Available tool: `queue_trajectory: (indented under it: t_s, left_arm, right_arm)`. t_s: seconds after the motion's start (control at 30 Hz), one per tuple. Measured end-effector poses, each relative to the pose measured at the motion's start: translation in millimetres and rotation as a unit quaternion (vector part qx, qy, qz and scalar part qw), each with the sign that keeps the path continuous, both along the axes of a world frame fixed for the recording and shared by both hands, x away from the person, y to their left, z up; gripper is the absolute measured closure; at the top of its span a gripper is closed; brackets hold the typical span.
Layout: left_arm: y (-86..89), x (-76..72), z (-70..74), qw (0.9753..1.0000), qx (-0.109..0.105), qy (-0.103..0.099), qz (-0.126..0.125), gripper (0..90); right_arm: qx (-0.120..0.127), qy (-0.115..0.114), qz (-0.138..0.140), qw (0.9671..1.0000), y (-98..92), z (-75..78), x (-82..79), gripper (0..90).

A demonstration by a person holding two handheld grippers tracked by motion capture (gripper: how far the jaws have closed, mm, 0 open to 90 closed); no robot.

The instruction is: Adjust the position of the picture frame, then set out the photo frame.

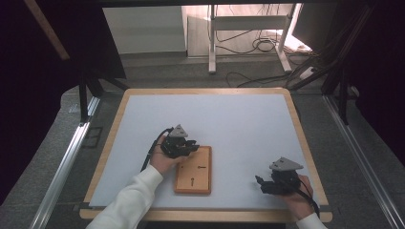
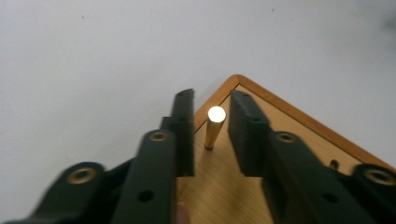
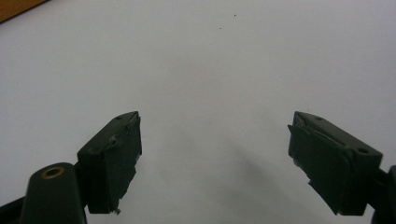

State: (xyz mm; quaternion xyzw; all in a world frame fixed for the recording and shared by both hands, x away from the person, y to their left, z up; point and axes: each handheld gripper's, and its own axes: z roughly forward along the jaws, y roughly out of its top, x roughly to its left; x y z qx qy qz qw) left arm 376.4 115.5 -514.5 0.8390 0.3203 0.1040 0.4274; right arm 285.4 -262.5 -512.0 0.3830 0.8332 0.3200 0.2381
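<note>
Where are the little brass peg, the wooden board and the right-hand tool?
brass peg (image 2: 215, 127), left gripper view, on its shaft, standing between the open jaws.
wooden board (image 1: 200, 179), high view, on its bare top face.
right tool (image 3: 215, 163), right gripper view, midway between its wide-open tips.

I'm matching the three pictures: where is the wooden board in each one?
High view: board lies near the table's front, under the left tongs.
Left gripper view: its corner, lower right, behind the peg.
Right gripper view: top-left sliver.
Shared landmark: white mat.
</note>
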Motion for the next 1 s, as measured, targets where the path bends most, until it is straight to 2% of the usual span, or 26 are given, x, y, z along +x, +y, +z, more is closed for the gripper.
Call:
queue_trajectory:
  t_s: [0.03, 0.13, 0.23, 0.27, 0.33, 0.37, 0.47, 0.67, 0.8, 1.0]
  left_arm:
    - [1.1, -0.5, 1.2, 1.0000, -0.001, -0.002, 0.003, 69.9]
    - [4.8, -3.6, 4.1, 0.9999, -0.009, -0.002, 0.008, 55.4]
    - [6.1, -7.7, 4.1, 1.0000, 0.003, -0.008, 0.002, 50.1]
    - [6.2, -8.5, 4.0, 0.9999, 0.007, -0.009, 0.002, 44.1]
    - [6.9, -9.0, 4.4, 1.0000, 0.007, -0.005, 0.001, 41.3]
    - [8.9, -9.1, 5.9, 1.0000, -0.004, 0.006, 0.001, 38.3]
    - [10.8, -9.9, 7.4, 0.9998, -0.010, 0.015, -0.002, 37.5]
    - [14.8, -10.6, 6.8, 0.9998, -0.004, 0.021, -0.006, 28.7]
    - [15.4, -10.9, 6.1, 0.9997, -0.007, 0.025, -0.002, 28.6]
    - [15.7, -10.0, 5.3, 0.9997, 0.000, 0.024, -0.004, 29.0]
  right_arm:
    - [0.000, 0.000, 0.000, 1.0000, 0.0, 0.0, 0.0, 17.4]
    - [0.003, -0.004, 0.004, 1.0000, 0.1, 0.4, -0.4, 17.4]
    - [0.003, -0.004, 0.006, 1.0000, 1.9, 0.2, -1.2, 17.4]
    - [0.002, -0.005, 0.009, 0.9999, 2.7, -0.3, -1.4, 17.4]
    - [0.002, -0.006, 0.010, 0.9999, 2.9, -0.4, -1.4, 17.4]
    - [0.001, -0.007, 0.011, 0.9999, 2.9, -0.5, -1.5, 17.4]
    - [0.000, -0.009, 0.012, 0.9999, 2.1, -0.7, -1.6, 17.4]
    - [-0.003, -0.009, 0.014, 0.9999, 1.8, -1.2, -2.0, 17.4]
    - [-0.004, -0.010, 0.015, 0.9998, 2.6, -1.9, -2.1, 17.4]
    - [-0.005, -0.011, 0.019, 0.9998, 4.8, -1.6, -1.5, 17.4]
